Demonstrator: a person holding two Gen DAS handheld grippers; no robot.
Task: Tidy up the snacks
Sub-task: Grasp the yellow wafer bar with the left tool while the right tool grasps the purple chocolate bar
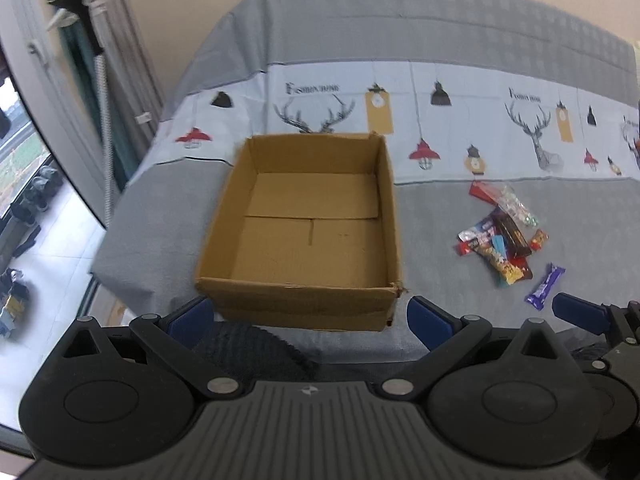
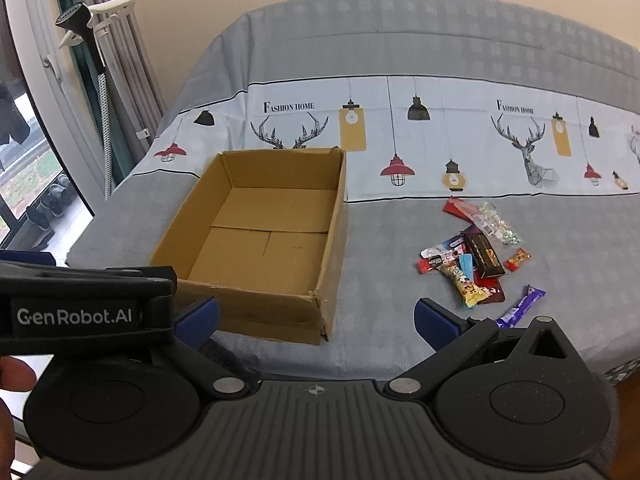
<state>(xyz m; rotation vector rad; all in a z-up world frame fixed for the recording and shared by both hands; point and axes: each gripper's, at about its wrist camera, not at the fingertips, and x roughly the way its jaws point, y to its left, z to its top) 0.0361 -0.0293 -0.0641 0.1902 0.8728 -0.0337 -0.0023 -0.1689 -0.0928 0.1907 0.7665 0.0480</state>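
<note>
An open, empty cardboard box [image 1: 306,224] sits on the grey cloth-covered table [image 1: 160,220]; it also shows in the right wrist view [image 2: 260,236]. A pile of wrapped snacks [image 1: 500,236] lies to its right, with a purple bar [image 1: 545,286] nearest me; the pile [image 2: 476,256] and purple bar [image 2: 520,306] show in the right wrist view too. My left gripper [image 1: 310,318] is open and empty, just short of the box's near wall. My right gripper [image 2: 316,322] is open and empty, near the box's front right corner.
The tablecloth has a white band with deer and lamp prints [image 2: 400,140]. A window, curtains and a stand [image 2: 92,40] are at the left, past the table's edge. The left gripper's body [image 2: 80,312] crosses the right wrist view at the left.
</note>
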